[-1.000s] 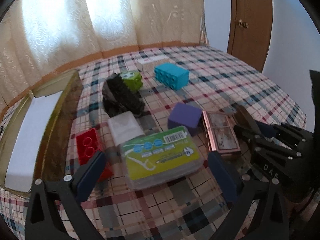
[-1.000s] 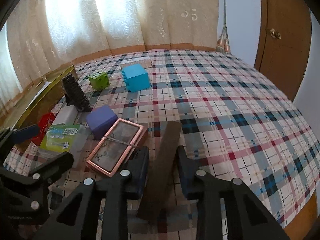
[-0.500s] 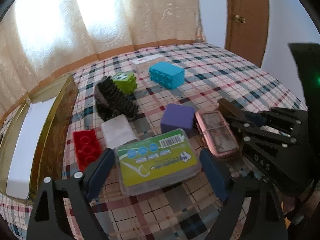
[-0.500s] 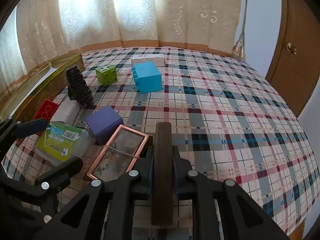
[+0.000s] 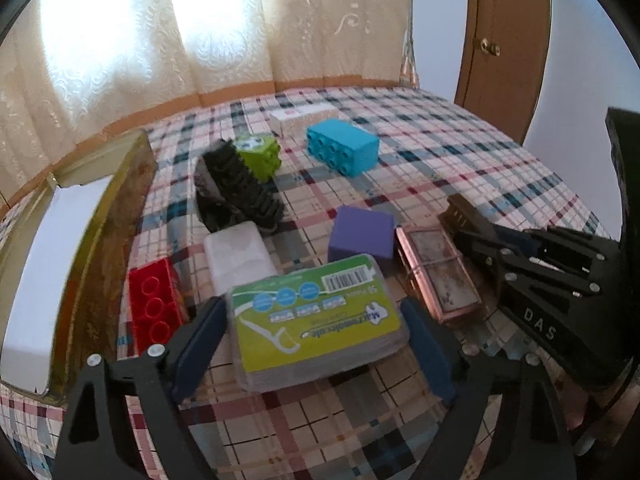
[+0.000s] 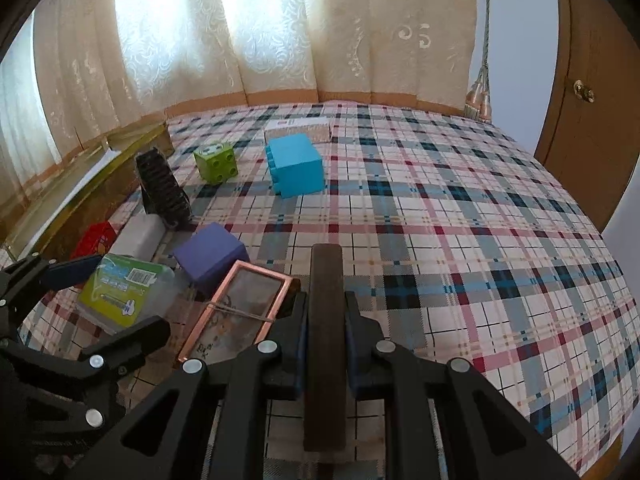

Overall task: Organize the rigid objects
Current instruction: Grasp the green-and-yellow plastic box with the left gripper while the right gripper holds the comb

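A clear box of floss picks with a green label point(image 5: 316, 316) lies on the plaid cloth between the blue pads of my left gripper point(image 5: 316, 320). The jaws are closing, and both pads touch the box's short sides. From the right wrist view the same box point(image 6: 124, 292) shows at the lower left. My right gripper point(image 6: 325, 304) is shut on a dark brown flat bar point(image 6: 326, 276) that sticks out forward past the fingers. A copper-framed case point(image 6: 244, 304) lies just left of it, with a purple cube point(image 5: 362, 236) behind.
An open gold tin point(image 5: 100, 240) with a white lining stands at the left. Near it are a red brick point(image 5: 152, 304), a white block point(image 5: 238, 256) and a black brush point(image 5: 236, 192). Farther back sit a green cube point(image 5: 260, 156), a blue brick point(image 5: 342, 152) and a white carton point(image 5: 300, 118).
My left jaws have narrowed from wide open onto the floss box. My right jaws have shut on the dark bar, which now stands straight between them instead of slanted.
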{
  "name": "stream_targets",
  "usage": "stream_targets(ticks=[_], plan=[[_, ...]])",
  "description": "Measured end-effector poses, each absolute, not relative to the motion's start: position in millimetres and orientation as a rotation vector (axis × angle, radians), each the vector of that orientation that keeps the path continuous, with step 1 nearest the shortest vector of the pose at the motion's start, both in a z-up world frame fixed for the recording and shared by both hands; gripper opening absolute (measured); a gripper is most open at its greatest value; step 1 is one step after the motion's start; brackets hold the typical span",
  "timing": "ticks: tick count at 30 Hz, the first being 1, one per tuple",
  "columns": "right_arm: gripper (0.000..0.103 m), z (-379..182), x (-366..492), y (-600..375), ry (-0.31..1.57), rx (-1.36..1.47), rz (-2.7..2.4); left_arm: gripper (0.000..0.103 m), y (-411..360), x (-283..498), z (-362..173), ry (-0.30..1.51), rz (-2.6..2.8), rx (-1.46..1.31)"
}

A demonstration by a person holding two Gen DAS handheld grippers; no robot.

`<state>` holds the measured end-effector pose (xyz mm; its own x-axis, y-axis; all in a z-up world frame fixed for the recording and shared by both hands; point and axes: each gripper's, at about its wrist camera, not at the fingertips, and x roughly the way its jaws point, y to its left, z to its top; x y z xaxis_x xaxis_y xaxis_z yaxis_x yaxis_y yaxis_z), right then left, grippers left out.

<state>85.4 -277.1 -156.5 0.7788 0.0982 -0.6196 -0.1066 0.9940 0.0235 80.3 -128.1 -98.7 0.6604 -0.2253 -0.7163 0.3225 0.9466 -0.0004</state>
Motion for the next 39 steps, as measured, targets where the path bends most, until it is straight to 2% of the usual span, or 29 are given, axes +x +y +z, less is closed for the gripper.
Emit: stream_targets(ticks=[12, 39], plan=[[0.017, -150, 73, -276, 0.585, -0.021, 0.118, 0.088, -119, 68, -86, 0.657, -0.250, 0.118], [0.017, -144, 59, -282, 0.484, 0.005, 0.107, 0.088, -106, 55, -76, 0.546, -0.186, 0.075]])
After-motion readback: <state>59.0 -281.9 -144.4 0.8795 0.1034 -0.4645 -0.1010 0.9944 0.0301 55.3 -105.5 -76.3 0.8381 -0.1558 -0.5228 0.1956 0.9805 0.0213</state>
